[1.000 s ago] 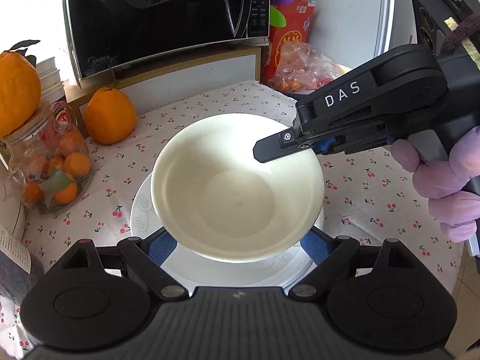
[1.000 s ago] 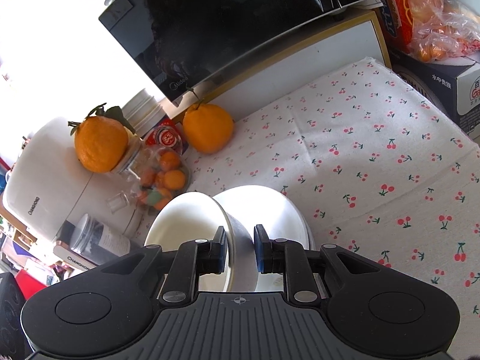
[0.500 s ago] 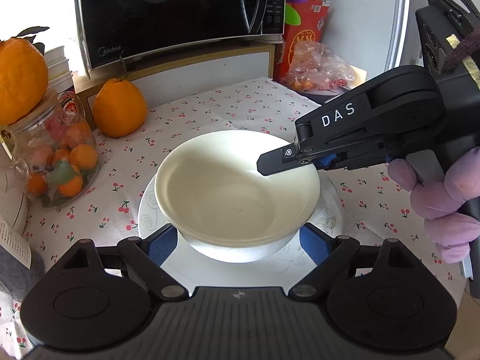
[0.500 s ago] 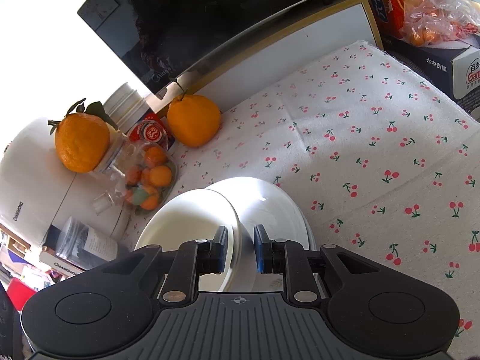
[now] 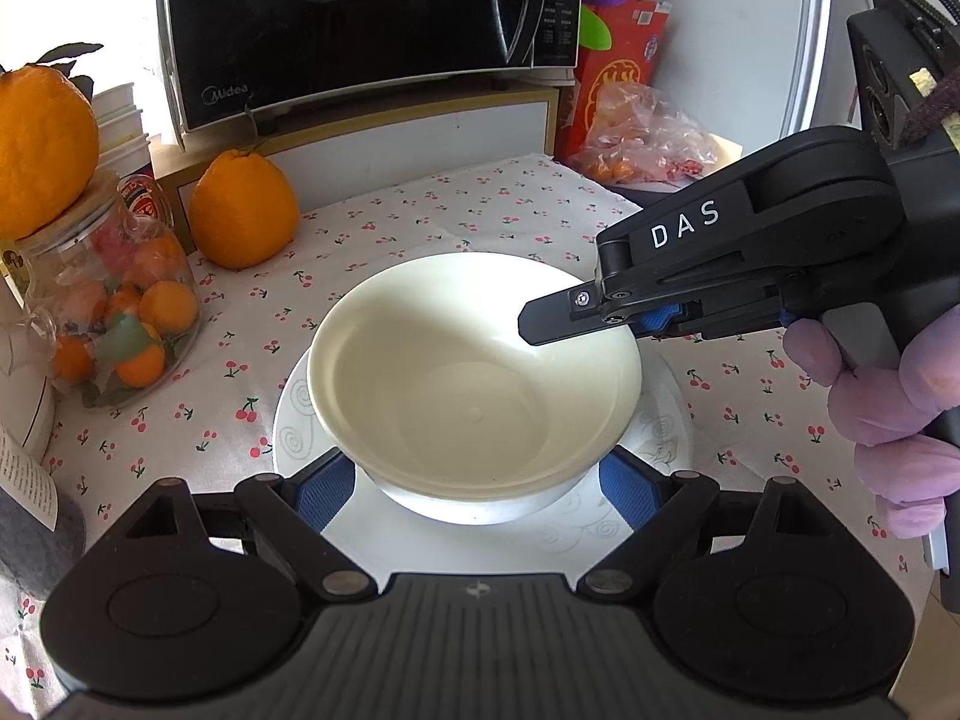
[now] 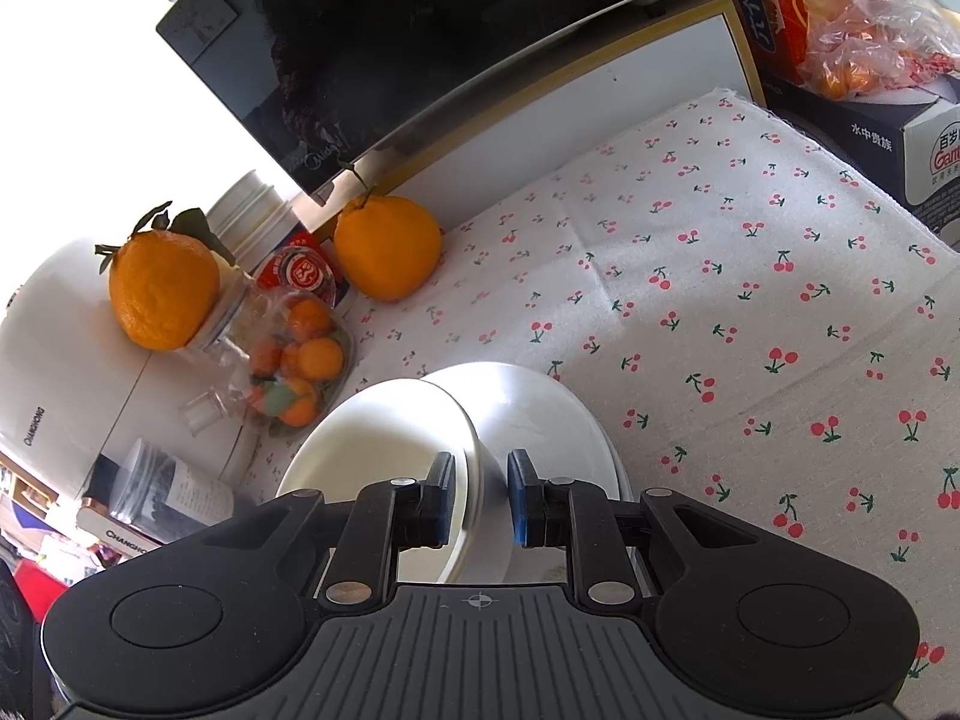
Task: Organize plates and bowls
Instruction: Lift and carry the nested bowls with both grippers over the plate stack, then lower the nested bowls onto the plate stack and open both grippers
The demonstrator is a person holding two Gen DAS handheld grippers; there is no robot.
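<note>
Cream round bowl (image 5: 474,378) on white swirl-patterned plate (image 5: 576,531).
My right gripper (image 6: 478,495) straddles its rim, slightly parted; my left gripper (image 5: 477,489) wide open; bare counter (image 6: 750,312) rightward.

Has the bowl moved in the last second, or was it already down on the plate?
Yes. In the left wrist view, the bowl has come down onto the plate; earlier it was tilted above it. The right tool has opened around its rim.
</note>
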